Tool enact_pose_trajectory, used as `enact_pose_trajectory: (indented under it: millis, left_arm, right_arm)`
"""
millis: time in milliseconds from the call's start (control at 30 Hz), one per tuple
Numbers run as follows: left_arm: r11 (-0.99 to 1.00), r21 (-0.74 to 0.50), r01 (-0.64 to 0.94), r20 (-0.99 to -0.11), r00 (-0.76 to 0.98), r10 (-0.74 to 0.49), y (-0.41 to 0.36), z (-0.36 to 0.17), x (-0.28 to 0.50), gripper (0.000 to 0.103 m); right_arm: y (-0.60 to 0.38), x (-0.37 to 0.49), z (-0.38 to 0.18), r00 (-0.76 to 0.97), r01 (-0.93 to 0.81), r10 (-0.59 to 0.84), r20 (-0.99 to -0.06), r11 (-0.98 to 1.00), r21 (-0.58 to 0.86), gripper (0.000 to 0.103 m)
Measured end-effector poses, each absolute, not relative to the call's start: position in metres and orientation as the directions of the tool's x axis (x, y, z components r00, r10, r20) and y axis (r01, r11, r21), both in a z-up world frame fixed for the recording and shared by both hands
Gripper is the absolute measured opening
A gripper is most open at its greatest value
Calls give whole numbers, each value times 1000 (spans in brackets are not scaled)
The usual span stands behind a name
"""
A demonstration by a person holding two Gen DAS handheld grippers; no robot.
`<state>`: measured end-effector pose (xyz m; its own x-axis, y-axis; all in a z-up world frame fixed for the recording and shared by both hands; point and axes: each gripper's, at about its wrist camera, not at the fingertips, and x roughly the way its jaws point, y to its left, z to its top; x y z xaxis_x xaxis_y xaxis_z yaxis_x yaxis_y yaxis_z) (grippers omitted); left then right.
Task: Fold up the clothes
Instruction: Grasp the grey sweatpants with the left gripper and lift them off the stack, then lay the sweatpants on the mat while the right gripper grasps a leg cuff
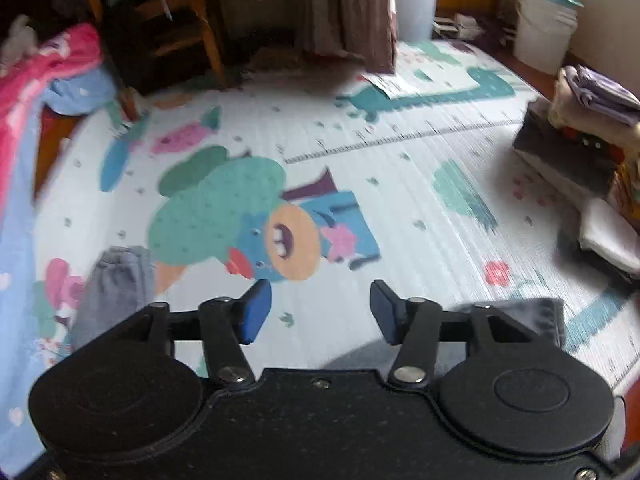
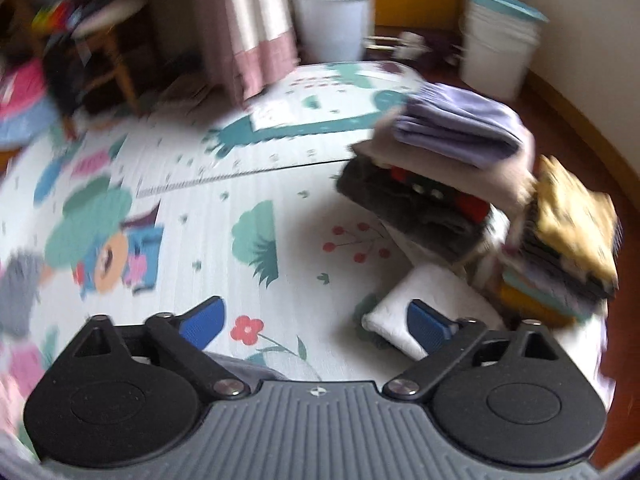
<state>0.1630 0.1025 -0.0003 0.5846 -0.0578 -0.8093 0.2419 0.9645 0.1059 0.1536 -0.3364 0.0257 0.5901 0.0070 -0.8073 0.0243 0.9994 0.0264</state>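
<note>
A grey garment lies on the play mat [image 1: 400, 200]; its cuffed end [image 1: 116, 284] shows left of my left gripper [image 1: 320, 312] and another part [image 1: 536, 316] shows behind the right finger. The left gripper is open and empty above the mat. My right gripper [image 2: 316, 320] is open and empty too, over the mat [image 2: 280, 184]; the grey garment [image 2: 18, 284] lies blurred at the far left. A folded white piece [image 2: 436, 304] lies by its right finger. Stacks of folded clothes [image 2: 460, 160] stand to the right, also in the left wrist view [image 1: 588, 128].
A wooden chair [image 1: 180, 36] with clothes stands at the back left. Pink and blue bedding [image 1: 36, 92] lies at the left. A curtain [image 1: 352, 8], a white plant pot [image 2: 332, 20] and a white bucket [image 2: 496, 36] stand at the back. Bare wooden floor [image 2: 580, 120] borders the mat on the right.
</note>
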Motion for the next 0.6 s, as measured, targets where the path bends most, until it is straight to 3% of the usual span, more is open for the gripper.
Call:
enact_pose_trajectory:
  millis: [133,400,600]
  left_arm:
    - [917,138,374,-854,514,-81,103,-42,167,55]
    - [769,162,618,-929,359,-93,102,-124,174,55]
    - [719,138,681,-937,325,-128,109,-154,172,55]
  right_arm:
    - [-308,166,-5,517,-141,47,-855,989,-31,69]
    - [-264,184,-95,391,-476,32,-920,862,-172,67]
    - [-266,191,-161,308,-567,103,-946,818,-95,67]
